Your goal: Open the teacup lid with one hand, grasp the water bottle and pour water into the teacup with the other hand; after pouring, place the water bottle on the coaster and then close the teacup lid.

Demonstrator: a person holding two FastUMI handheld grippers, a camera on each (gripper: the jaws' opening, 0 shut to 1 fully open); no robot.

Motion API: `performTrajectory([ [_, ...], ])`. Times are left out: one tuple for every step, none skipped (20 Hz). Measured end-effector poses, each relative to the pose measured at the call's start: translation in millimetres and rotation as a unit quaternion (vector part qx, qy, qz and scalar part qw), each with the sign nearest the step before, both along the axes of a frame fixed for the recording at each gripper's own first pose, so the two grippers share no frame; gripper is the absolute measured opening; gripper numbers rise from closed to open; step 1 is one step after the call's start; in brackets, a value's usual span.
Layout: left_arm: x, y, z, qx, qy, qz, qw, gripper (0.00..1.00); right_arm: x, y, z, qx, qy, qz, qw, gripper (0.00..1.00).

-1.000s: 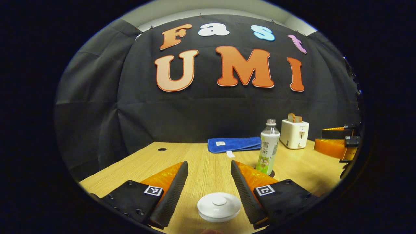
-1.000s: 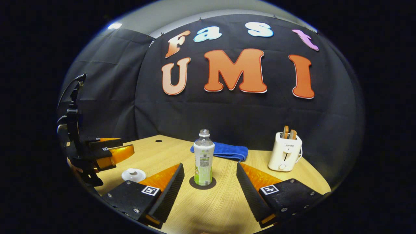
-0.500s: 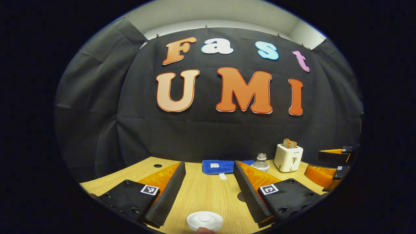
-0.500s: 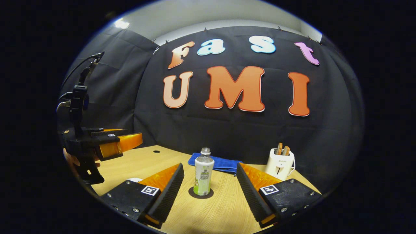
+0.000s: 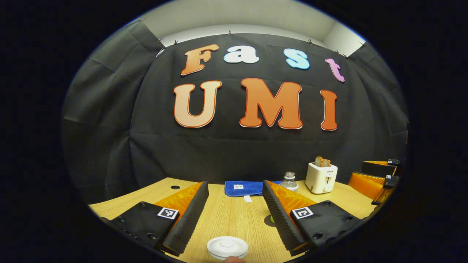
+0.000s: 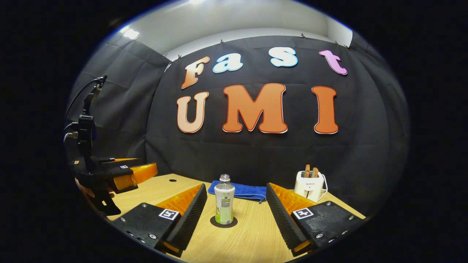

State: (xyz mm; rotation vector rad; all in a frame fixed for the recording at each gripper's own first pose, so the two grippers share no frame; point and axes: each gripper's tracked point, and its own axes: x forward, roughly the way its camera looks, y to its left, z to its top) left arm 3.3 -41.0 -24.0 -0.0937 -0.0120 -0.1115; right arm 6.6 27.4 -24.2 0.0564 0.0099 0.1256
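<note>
The white teacup lid [image 5: 227, 247] sits on its cup at the bottom of the left gripper view, between and below the fingers of my open left gripper [image 5: 234, 190], which is raised above it. The water bottle [image 6: 224, 200] stands upright on a dark round coaster [image 6: 223, 221], ahead of my open right gripper [image 6: 236, 191] and apart from its fingers. In the left gripper view the bottle's top [image 5: 289, 181] peeks over the right finger. The left gripper [image 6: 120, 171] also appears at the left of the right gripper view, and the right gripper [image 5: 373, 177] at the far right of the left gripper view.
A folded blue cloth [image 5: 243, 187] [image 6: 241, 190] lies at the back of the wooden table [image 5: 234, 219]. A white toaster [image 5: 321, 177] [image 6: 309, 184] with bread slices stands at the back right. A small hole [image 5: 175, 187] marks the table's back left.
Both grippers have pulled back and tilted upward, so the lid and bottle sit lower in their views. Both stayed open and hold nothing.
</note>
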Motion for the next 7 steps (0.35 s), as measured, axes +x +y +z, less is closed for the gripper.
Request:
performTrajectory([
  [-0.3,2.2,0.5,-0.002,-0.003,0.007,1.000,0.97,-0.4,0.5,-1.1,0.000,0.001,0.002,1.000,0.97],
  [-1.2,3.5,1.2,-0.004,-0.007,0.012,1.000,0.97,-1.4,0.8,-3.6,0.001,0.005,0.002,1.000,0.97],
  [-1.7,1.4,2.9,-0.004,-0.010,0.011,1.000,0.95,-1.1,-0.9,-4.7,0.004,0.007,0.000,1.000,0.97],
  [-2.3,-0.3,2.9,-0.003,-0.011,0.010,1.000,0.95,-1.6,-1.0,-3.7,0.006,0.007,-0.001,1.000,0.97],
  [-2.5,-1.4,2.9,0.000,-0.012,0.009,1.000,0.95,-1.9,-1.6,-3.0,0.007,0.007,-0.001,1.000,0.97],
  [-3.2,-1.9,3.7,0.003,-0.012,0.008,1.000,0.95,-2.4,-1.7,-1.8,0.008,0.006,-0.001,1.000,0.97],
  [-4.0,-2.1,4.2,0.004,-0.012,0.006,1.000,0.94,-2.1,-2.3,-1.6,0.008,0.005,-0.003,1.000,0.97],
])
